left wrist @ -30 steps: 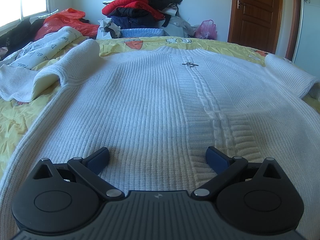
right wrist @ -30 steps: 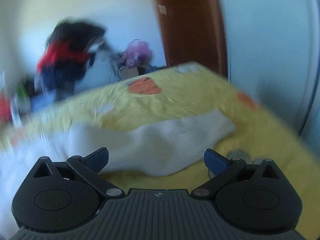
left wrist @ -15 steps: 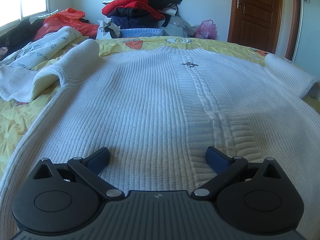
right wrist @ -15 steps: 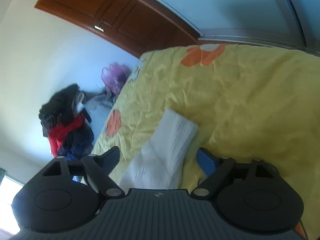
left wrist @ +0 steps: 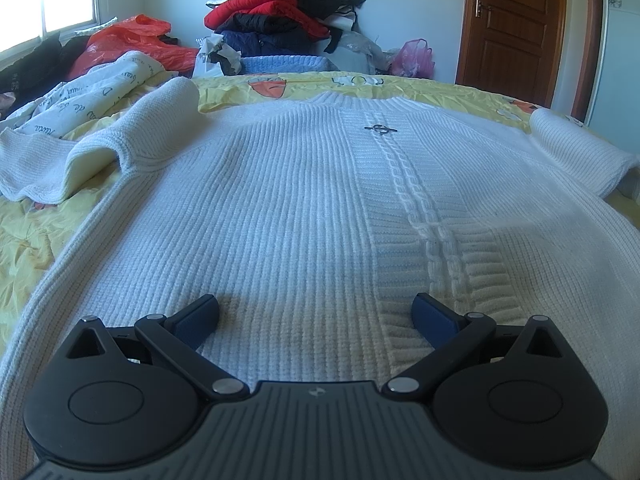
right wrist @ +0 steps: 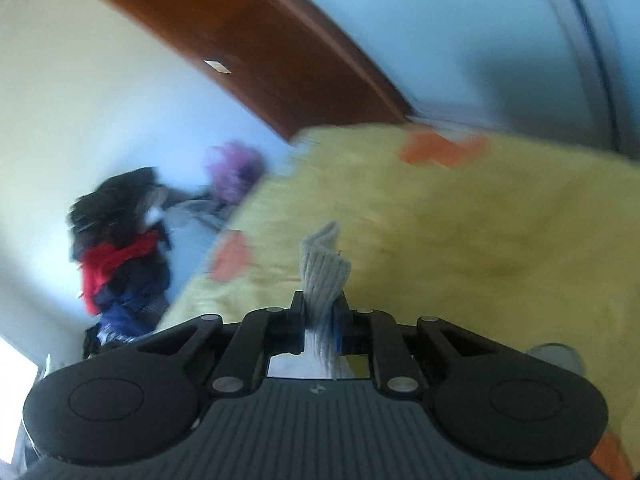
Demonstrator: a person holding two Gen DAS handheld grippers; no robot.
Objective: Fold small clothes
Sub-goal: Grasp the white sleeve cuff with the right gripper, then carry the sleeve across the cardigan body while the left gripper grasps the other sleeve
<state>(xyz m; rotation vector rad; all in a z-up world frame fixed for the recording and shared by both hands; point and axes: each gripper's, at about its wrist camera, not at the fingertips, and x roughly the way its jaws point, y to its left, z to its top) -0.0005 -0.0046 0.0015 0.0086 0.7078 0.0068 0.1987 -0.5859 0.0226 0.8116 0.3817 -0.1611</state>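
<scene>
— How far along is the folding?

— Just starting, I think. The white sweater lies flat on the yellow bed, front up, with both sleeves out to the sides. I see no fold yet. My right gripper has its jaws closing on the cuff of one sleeve, and the knit is pinched between them. My left gripper hovers low over the hem with its jaws spread wide, holding nothing.

— What is left?

— Both sleeves, then the body.

— Any boxes or baskets?

— None. Only a pink bag by the door, and I can't tell what's inside.
</scene>
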